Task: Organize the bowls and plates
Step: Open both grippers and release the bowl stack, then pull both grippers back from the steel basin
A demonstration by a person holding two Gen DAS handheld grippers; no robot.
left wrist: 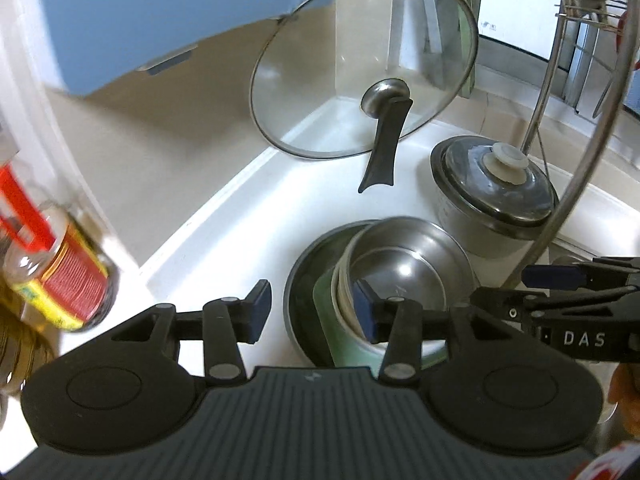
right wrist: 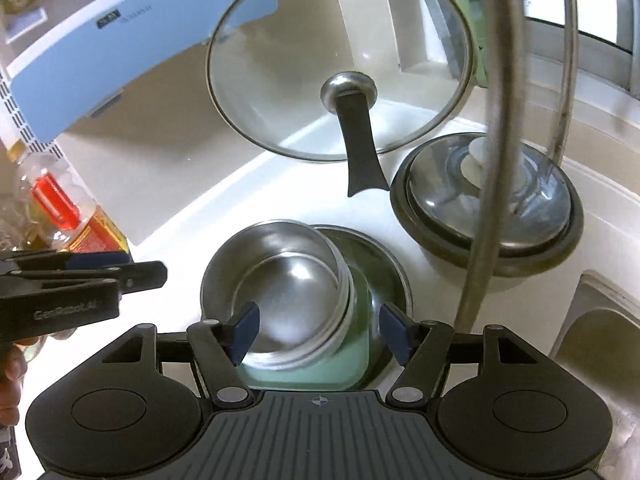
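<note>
A stack of steel bowls (left wrist: 404, 264) sits on a pale green square dish (left wrist: 332, 320), which rests in a dark round plate (left wrist: 300, 292) on the white counter. The same bowls (right wrist: 280, 280), green dish (right wrist: 352, 364) and plate (right wrist: 396, 272) show in the right wrist view. My left gripper (left wrist: 312, 312) is open, low over the stack's left side, its right finger pad by the bowl rim. My right gripper (right wrist: 320, 332) is open, its fingers on either side of the bowls and the green dish, holding nothing.
A glass lid (left wrist: 360, 68) with a black handle leans against the back wall. A lidded steel pot (left wrist: 492, 192) stands right of the stack. A curved metal rack bar (right wrist: 492, 160) crosses in front. Bottles (left wrist: 60, 280) stand at left. A sink (right wrist: 600, 320) lies at right.
</note>
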